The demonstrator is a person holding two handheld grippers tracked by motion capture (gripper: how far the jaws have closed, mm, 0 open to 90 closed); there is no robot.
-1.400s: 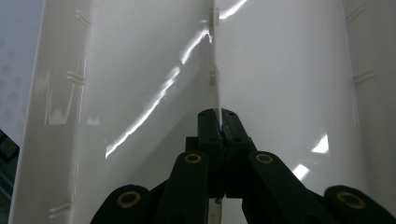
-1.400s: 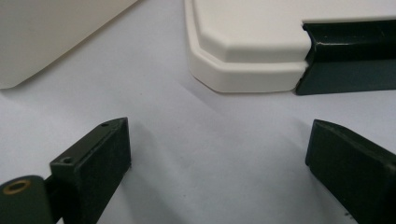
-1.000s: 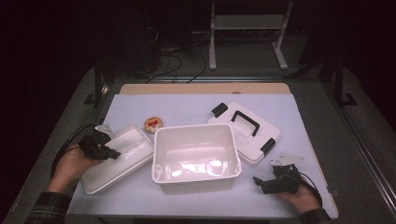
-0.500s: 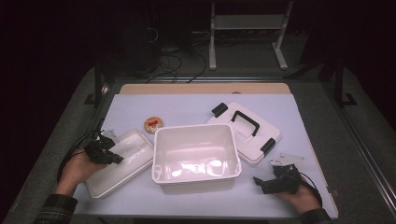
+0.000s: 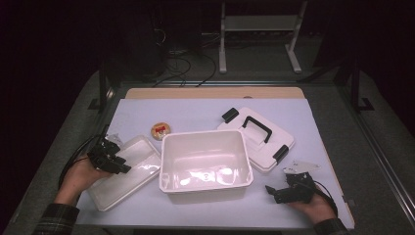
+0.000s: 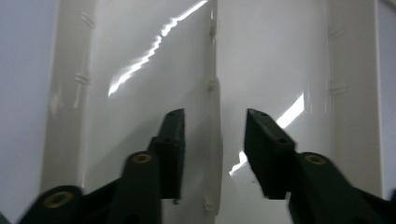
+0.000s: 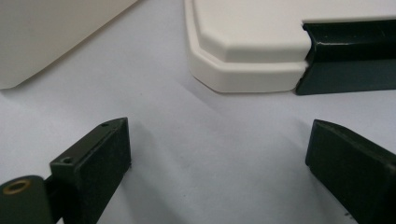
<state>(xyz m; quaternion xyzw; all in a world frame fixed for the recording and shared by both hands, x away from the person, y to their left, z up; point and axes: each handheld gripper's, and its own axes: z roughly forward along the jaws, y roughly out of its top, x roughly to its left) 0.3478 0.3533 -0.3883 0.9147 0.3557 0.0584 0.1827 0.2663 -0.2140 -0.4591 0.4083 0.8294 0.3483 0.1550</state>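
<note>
A shallow white tray lies on the table left of a deep white bin. My left gripper reaches over the tray's left part. In the left gripper view a thin raised ridge of the tray runs between the jaws of the left gripper. Those jaws have just been opening, and a gap shows on each side of the ridge. My right gripper rests on the table at the front right, open wide with nothing between its jaws. It points toward a corner of the white lid.
The lid, with a black handle and black clasps, lies behind and to the right of the bin. A small round disc with a red centre sits behind the tray. The table's front edge is close to both hands.
The left gripper's jaws have opened off the tray's ridge. That hand shifted slightly toward the front with the tray. The right gripper has kept still.
</note>
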